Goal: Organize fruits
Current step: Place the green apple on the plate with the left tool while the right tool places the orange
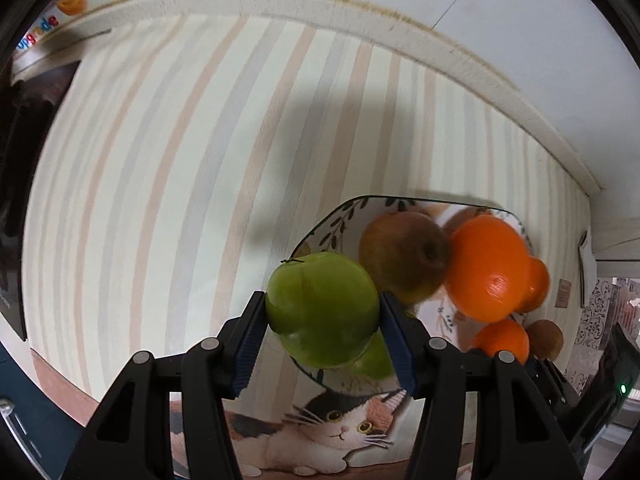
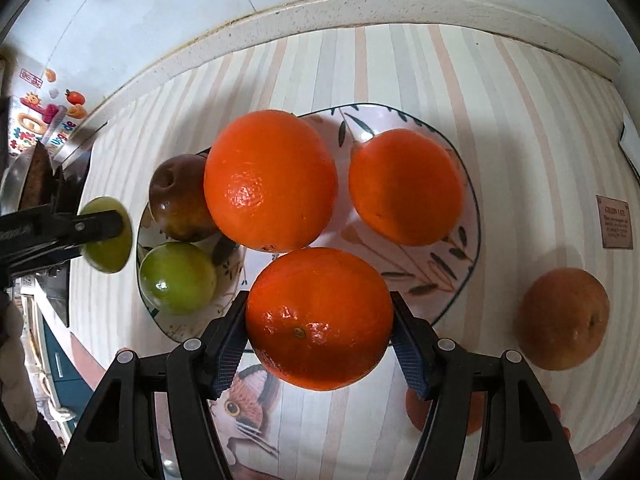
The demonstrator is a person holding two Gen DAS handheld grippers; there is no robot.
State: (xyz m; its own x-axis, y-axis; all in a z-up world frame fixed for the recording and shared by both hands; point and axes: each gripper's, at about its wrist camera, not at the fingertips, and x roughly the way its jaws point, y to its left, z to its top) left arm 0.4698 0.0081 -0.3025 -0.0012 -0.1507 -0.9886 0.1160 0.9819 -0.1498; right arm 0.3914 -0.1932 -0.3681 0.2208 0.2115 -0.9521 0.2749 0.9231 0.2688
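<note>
My left gripper is shut on a green apple and holds it over the left rim of the leaf-patterned plate. In the right wrist view the same apple sits in the left gripper's fingers, left of the plate. My right gripper is shut on an orange above the plate's near edge. On the plate lie two oranges, a brownish apple and another green apple.
A dull brownish orange lies on the striped tablecloth right of the plate. Another orange shows under my right finger. A cat picture is printed on the cloth's near side. The counter's back ledge runs behind. Dark objects stand at far left.
</note>
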